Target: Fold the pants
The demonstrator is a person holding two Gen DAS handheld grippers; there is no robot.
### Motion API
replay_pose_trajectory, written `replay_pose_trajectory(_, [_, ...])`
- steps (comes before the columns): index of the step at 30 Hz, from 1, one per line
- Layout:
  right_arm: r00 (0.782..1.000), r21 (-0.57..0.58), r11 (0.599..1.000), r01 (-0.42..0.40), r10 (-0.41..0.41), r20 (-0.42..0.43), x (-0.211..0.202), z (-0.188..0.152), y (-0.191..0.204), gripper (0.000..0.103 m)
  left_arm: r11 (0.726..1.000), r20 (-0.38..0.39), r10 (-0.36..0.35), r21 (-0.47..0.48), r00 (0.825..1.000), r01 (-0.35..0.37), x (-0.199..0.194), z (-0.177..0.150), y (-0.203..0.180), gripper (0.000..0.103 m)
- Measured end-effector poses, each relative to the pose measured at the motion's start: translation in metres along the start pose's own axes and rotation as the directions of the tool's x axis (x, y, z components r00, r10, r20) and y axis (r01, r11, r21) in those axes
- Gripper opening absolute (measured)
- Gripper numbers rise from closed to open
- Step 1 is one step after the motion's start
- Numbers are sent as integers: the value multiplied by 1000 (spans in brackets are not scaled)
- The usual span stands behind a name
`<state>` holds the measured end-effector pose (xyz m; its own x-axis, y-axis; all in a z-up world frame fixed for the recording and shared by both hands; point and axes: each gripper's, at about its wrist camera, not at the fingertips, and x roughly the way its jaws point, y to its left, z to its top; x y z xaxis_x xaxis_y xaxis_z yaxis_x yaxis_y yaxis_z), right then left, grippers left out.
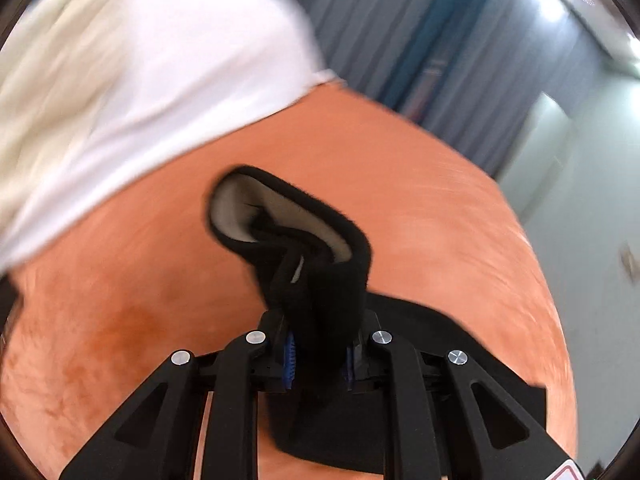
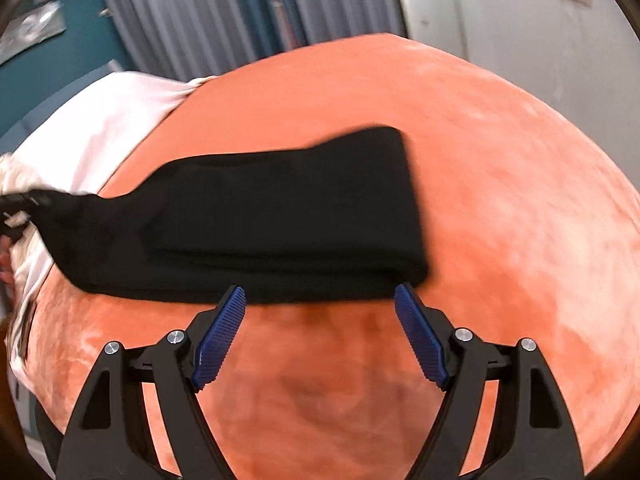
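The black pants (image 2: 260, 220) lie folded into a long band on the orange surface (image 2: 480, 160). Their left end stretches up toward the picture's left edge. In the left wrist view my left gripper (image 1: 320, 344) is shut on a bunched end of the pants (image 1: 304, 248). That end stands up in front of the fingers and shows a pale lining. The rest of the fabric trails down to the right. My right gripper (image 2: 320, 292) is open at the band's near edge, and its blue pads (image 2: 218, 340) hold nothing.
A white cloth (image 1: 160, 80) covers the far left part of the surface and also shows in the right wrist view (image 2: 100, 132). Grey curtains (image 1: 400, 20) and a pale wall (image 2: 520, 20) stand behind. The orange surface drops away at its far rounded edge.
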<state>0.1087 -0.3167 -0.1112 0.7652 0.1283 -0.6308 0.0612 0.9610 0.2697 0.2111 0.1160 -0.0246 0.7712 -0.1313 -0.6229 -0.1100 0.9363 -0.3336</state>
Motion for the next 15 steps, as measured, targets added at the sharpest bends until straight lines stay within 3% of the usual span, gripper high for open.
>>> replay_pose_trajectory(3, [999,55,998,32,-32,9,-3,-7,-31,76,979,10,-87,186,996,84,-22,-17,-97,14])
replay_pose_trajectory(6, [998,98,994,58,-60,18,-3,-10,-59,79,927,-82,-159,330,984,177,-17,-65,-188,14])
replay_pose_trajectory(9, [998,111,993,45,-48,28,-1,-11,-79,79,878,-208,-154,420,966,230,16,-130,-258,15])
replay_pose_trajectory(12, [998,64,997,51,-53,36,4,-12,-83,79,860,-348,-71,453,935,235,62,-195,-297,15])
replay_pose_trajectory(13, [998,51,997,50,-52,38,6,-12,-83,79,856,-346,-33,474,938,205,71,-210,-306,16])
replay_pose_trajectory(15, [999,43,999,23,-25,44,10,-15,-83,85,816,-194,32,572,980,87,62,-227,-321,17])
